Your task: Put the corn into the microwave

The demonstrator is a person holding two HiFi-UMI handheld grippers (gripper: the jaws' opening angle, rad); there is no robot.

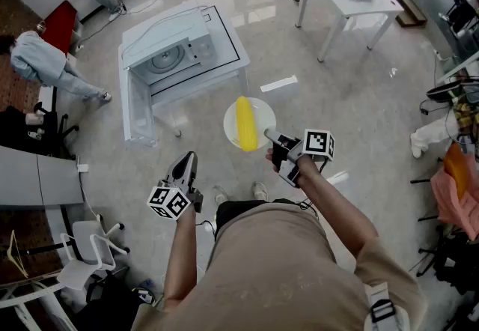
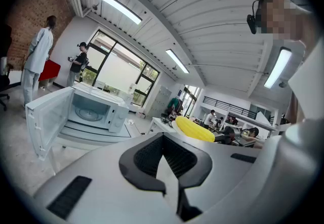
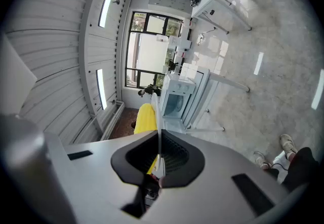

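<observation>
Head view: the microwave (image 1: 183,52) stands on a white desk (image 1: 233,52) with its door (image 1: 138,108) swung wide open. On the person's side of the microwave and to its right, off the desk, the right gripper (image 1: 271,136) pinches the rim of a white plate (image 1: 266,108). The corn (image 1: 245,123) lies lengthwise on that plate. The left gripper (image 1: 187,161) is held well apart from the microwave, nearer the person than the plate, and points toward the desk.

Left gripper view: its jaws are pressed together with nothing between them. The microwave (image 2: 96,109) is ahead to the left, its open door (image 2: 48,116) showing the cavity and the turntable (image 2: 88,114). The corn (image 2: 195,129) shows to the right of the microwave, just above the jaws.

Right gripper view: the right gripper (image 3: 159,154) is clamped on the plate (image 3: 158,111), seen edge-on as a thin white line running toward the microwave (image 3: 177,99). The corn (image 3: 146,116) rests against the plate's left face, well short of the microwave.
</observation>
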